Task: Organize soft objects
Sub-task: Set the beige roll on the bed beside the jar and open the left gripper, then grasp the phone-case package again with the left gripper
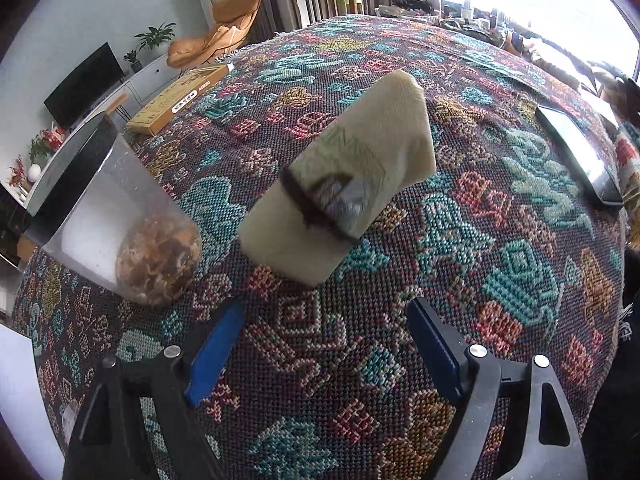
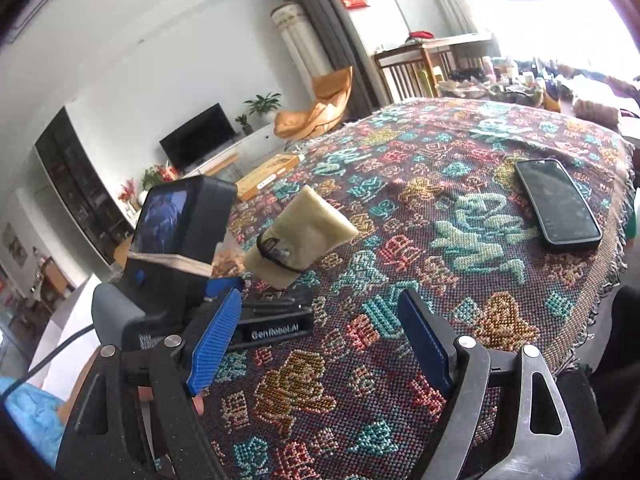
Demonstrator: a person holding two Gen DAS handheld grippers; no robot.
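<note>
Both claws [image 1: 322, 344] [image 2: 320, 338] gape empty; motion blurs the banded tissue pack [image 1: 340, 180].

Coarse woven tablecloth [image 1: 360, 360], matt cloth roll [image 1: 344, 184] (perhaps cotton), glossy phone [image 2: 558, 204].

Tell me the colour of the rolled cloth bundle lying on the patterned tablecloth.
Pale cream-yellow rolled cloth bundle, with a dark band around its middle; clearest in the left wrist view.
</note>
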